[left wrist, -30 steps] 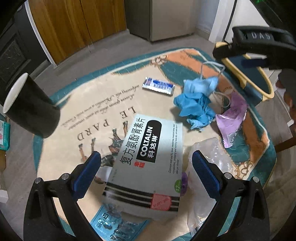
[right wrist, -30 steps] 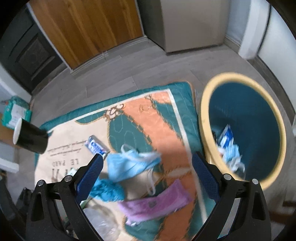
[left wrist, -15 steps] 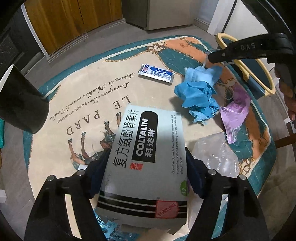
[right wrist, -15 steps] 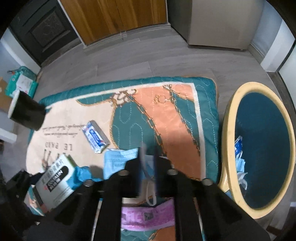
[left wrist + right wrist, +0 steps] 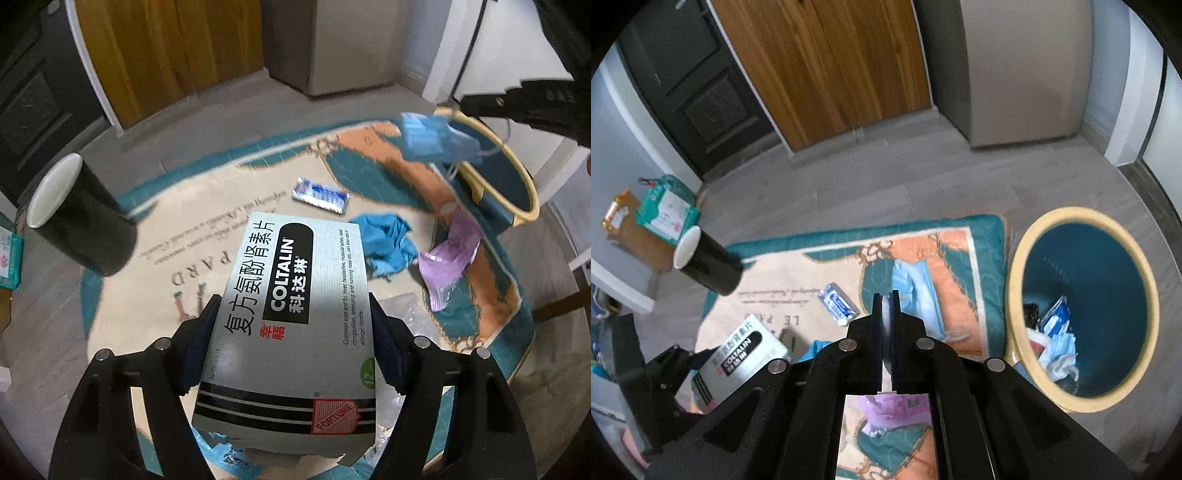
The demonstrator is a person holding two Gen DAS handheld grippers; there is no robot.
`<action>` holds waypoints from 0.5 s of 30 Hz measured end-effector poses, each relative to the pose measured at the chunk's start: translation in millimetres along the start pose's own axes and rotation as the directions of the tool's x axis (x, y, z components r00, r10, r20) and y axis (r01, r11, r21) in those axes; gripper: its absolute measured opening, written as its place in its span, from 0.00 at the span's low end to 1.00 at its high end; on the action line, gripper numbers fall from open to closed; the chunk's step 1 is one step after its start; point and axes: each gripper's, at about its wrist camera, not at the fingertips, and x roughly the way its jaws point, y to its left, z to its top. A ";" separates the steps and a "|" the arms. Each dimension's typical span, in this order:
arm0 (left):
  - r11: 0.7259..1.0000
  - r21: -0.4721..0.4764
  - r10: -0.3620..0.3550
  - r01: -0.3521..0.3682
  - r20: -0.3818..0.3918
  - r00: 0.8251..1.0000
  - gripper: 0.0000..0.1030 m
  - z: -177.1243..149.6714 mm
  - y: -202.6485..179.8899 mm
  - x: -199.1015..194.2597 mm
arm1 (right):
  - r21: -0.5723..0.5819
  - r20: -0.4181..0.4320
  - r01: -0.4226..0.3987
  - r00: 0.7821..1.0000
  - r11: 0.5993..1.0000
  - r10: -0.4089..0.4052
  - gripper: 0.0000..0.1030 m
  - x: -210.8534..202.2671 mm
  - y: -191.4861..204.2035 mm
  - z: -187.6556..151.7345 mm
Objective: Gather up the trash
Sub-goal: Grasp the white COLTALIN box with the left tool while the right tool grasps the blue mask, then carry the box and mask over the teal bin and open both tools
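Note:
My left gripper (image 5: 293, 306) is shut on a grey COLTALIN medicine box (image 5: 288, 369), with its blue pads pressing both long sides and the box lifted off the rug. In the right wrist view the same box (image 5: 746, 354) shows at lower left. My right gripper (image 5: 884, 299) is shut on a light blue face mask (image 5: 916, 291), which hangs from its tips above the rug. From the left wrist view the mask (image 5: 428, 138) dangles beside the yellow-rimmed blue bin (image 5: 524, 177). The bin (image 5: 1019, 258) holds several pieces of trash.
On the patterned rug (image 5: 221, 206) lie a crumpled blue glove (image 5: 388, 240), a purple wrapper (image 5: 447, 258), a small blue-and-white sachet (image 5: 320, 194) and a clear plastic bag (image 5: 402, 306). A black cup (image 5: 81, 221) stands at the rug's left edge. Wooden doors stand behind.
Both grippers went from open to shut: the left closed on the medicine box and raised it, the right closed on the face mask and lifted it off the rug toward the bin.

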 end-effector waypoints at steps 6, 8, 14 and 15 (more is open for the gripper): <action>0.999 -0.028 0.020 -0.018 0.105 0.994 0.71 4.4 -1.0 -33.2 | 0.033 0.068 -0.024 0.997 0.999 0.022 0.04 -33.7 -8.7 1.8; 0.999 -0.040 0.021 -0.015 0.148 0.989 0.71 7.6 1.6 -46.1 | 0.044 0.092 -0.037 0.995 0.998 0.032 0.04 -44.5 -11.8 3.3; 0.999 -0.052 0.006 0.007 0.254 0.967 0.71 18.7 -1.7 -77.0 | 0.059 0.161 -0.051 0.986 0.997 0.041 0.04 -76.7 -19.2 9.3; 0.999 -0.050 0.001 0.012 0.263 0.965 0.71 20.8 -3.6 -79.1 | 0.056 0.174 -0.049 0.984 0.997 0.039 0.04 -82.2 -20.3 10.5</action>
